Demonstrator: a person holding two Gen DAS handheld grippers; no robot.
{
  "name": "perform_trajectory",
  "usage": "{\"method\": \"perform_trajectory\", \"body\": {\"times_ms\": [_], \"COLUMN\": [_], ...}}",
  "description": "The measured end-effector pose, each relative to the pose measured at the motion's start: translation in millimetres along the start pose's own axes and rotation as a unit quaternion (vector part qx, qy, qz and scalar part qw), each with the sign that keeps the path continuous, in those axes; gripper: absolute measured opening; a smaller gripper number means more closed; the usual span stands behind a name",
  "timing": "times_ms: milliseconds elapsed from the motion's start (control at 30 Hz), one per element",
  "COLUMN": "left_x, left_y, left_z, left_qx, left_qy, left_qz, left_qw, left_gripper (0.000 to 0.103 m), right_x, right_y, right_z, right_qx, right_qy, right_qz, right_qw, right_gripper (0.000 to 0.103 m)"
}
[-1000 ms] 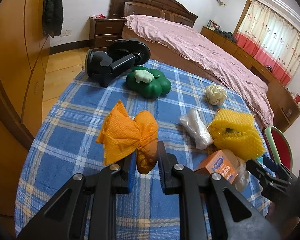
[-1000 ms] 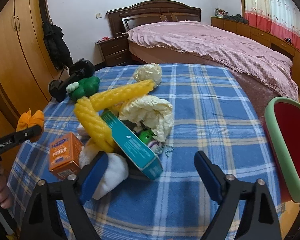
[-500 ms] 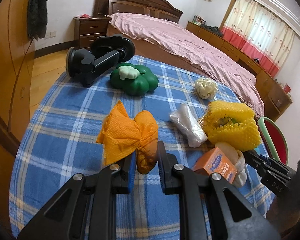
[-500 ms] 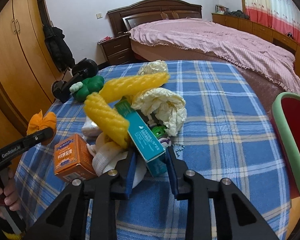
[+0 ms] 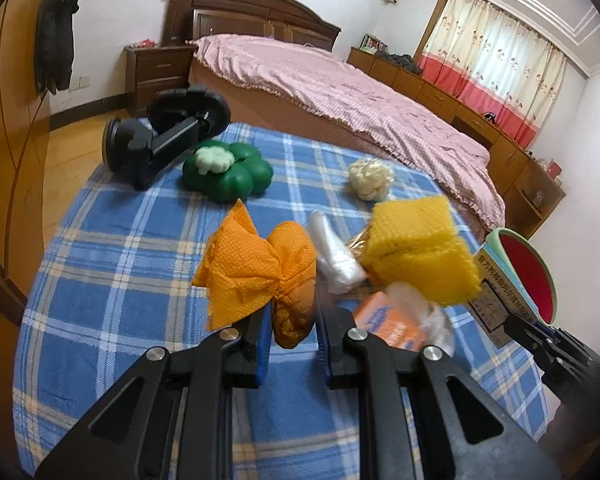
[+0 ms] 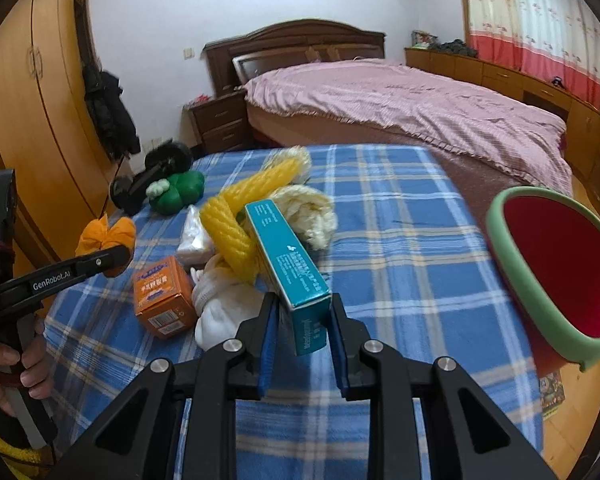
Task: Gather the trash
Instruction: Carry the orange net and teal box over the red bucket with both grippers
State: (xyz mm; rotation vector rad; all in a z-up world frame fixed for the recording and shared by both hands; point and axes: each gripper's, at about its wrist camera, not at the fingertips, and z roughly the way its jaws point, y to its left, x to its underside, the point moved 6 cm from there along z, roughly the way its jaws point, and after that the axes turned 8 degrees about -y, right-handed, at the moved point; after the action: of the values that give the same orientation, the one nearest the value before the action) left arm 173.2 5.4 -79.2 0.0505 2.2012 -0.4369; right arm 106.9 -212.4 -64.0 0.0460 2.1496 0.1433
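My left gripper is shut on a crumpled orange paper wad and holds it above the blue plaid tablecloth; it also shows in the right wrist view. My right gripper is shut on a teal carton, lifted off the table. A red bin with a green rim stands at the right table edge. Yellow foam netting, an orange box, a white bag and cream paper lie on the table.
A green clover-shaped toy and a black suction mount sit at the table's far left. A cream paper ball lies farther back. A bed stands behind the table, a wooden wardrobe to the left.
My right gripper closed on the teal carton and lifted it off the pile, swinging toward the red bin. My left gripper kept its hold on the orange wad and shifted slightly.
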Motion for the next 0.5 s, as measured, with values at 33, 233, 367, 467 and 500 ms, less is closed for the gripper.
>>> {"method": "perform_trajectory", "body": {"times_ms": [33, 233, 367, 467, 500], "left_x": [-1.6, -10.0, -14.4, -16.9, -17.5], "left_y": [-3.8, -29.0, -48.5, -65.0, -71.0], "left_z": [-3.5, -18.7, -23.4, -24.5, -24.8], "left_qx": [0.002, 0.023, 0.042, 0.051, 0.055], "left_qy": [-0.003, -0.009, -0.005, -0.006, -0.006], "left_qz": [0.002, 0.008, 0.009, 0.015, 0.018], "left_qw": [1.0, 0.9997, 0.9991, 0.9986, 0.9983], "left_gripper": [0.019, 0.019, 0.019, 0.019, 0.019], "right_x": [-1.6, -13.7, -21.5, -24.6, -25.1], "right_y": [-3.6, -20.8, -33.3, -40.6, -43.8], "right_z": [-5.5, -35.8, -51.3, -57.8, -60.1], "right_qx": [0.002, 0.014, 0.016, 0.016, 0.017], "right_qy": [-0.007, -0.047, -0.071, -0.078, -0.08], "right_qz": [0.005, 0.022, 0.032, 0.037, 0.039], "right_qw": [1.0, 0.999, 0.997, 0.996, 0.996], "right_gripper": [0.026, 0.026, 0.026, 0.026, 0.026]}}
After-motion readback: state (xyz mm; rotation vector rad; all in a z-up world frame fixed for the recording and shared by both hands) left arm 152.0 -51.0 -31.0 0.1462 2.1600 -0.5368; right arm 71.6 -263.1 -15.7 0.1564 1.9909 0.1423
